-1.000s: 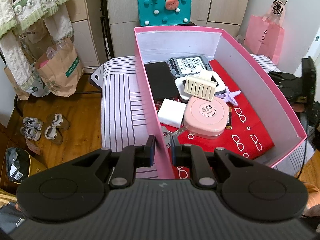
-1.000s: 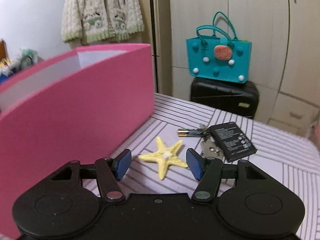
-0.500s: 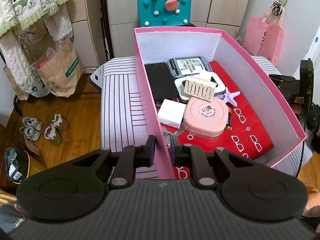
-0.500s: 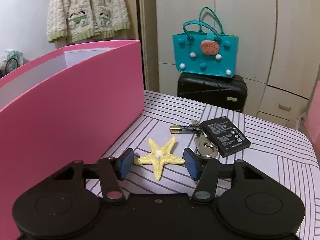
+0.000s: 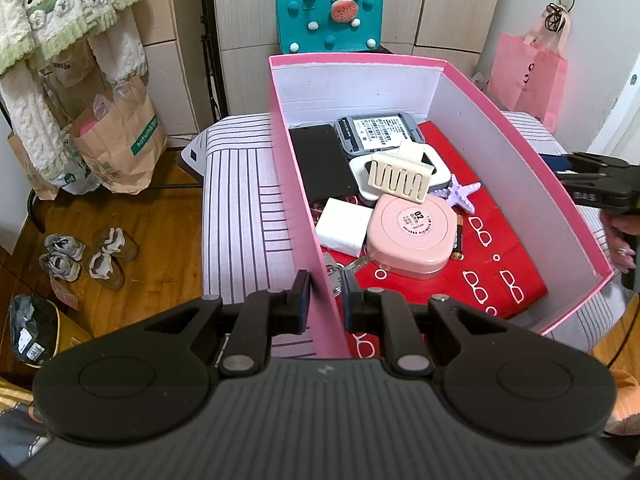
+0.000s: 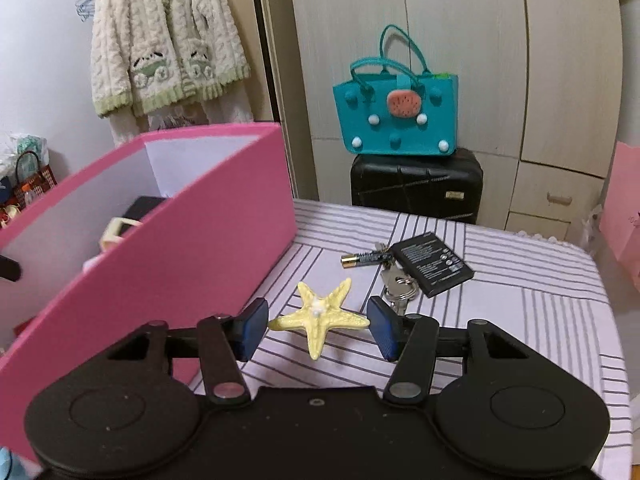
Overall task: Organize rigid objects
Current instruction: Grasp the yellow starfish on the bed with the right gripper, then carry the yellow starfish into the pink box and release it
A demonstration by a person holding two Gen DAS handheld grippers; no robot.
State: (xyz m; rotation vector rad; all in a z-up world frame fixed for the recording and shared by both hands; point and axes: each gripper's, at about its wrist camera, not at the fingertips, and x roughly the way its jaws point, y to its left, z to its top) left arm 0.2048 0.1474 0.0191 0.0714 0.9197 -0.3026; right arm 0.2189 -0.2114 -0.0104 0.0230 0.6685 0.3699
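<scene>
My left gripper is shut on the near left wall of the pink box. Inside lie a pink round case, a cream hair claw, a purple starfish, a black slab and other items. My right gripper is shut on a yellow starfish, held lifted above the striped cloth beside the box's outer wall. A battery, keys and a black battery pack lie on the cloth beyond.
A teal bag sits on a black suitcase behind the table. A pink paper bag stands at the right. Brown paper bags and shoes are on the wooden floor at the left.
My right gripper has closed on the yellow starfish and lifted it, rising so the box's inside now shows. My left gripper has stayed on the box wall.
</scene>
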